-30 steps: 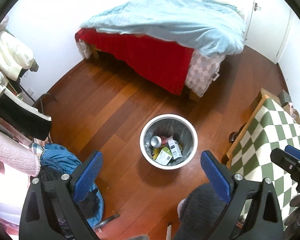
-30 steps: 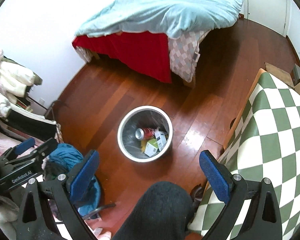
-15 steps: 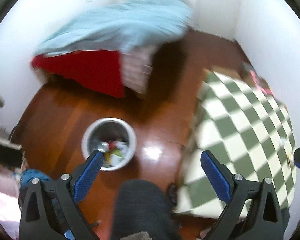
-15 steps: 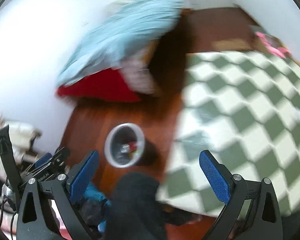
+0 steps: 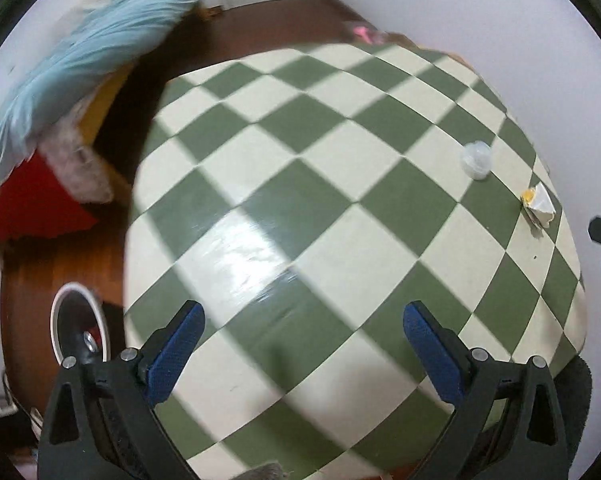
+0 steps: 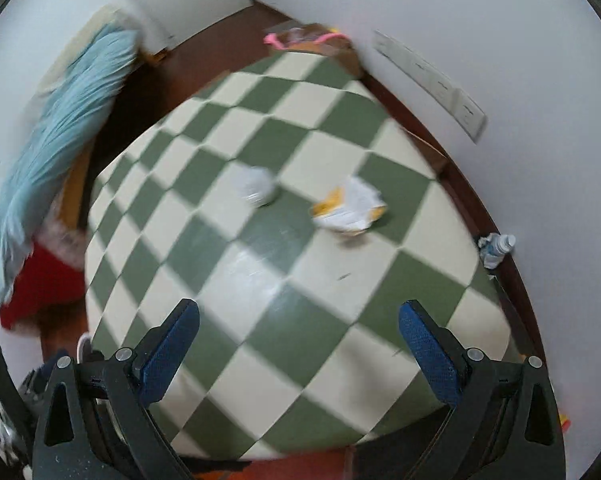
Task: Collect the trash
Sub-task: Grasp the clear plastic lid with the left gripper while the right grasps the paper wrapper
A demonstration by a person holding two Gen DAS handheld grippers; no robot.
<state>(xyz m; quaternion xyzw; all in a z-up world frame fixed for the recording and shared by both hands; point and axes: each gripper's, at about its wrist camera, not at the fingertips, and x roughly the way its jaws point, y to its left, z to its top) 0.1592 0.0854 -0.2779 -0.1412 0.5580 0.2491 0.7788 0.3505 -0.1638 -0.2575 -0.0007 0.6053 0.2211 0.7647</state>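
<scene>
Crumpled paper (image 6: 349, 211) and small white cup (image 6: 257, 189) on checkered table (image 6: 260, 264), near far side. Left gripper (image 5: 302, 346) and right gripper (image 6: 299, 340) both spread wide, holding nothing, above table.

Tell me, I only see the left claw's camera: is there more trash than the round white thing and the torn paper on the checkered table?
Observer: Yes. A small plastic bottle lies past the table's right edge, by the wall.
Child: Is the right claw holding anything?
Observer: No. The right claw is open, with nothing between its pads.
Child: Anything on that wall?
Observer: A long white socket strip is fixed to it, beyond the table.
</scene>
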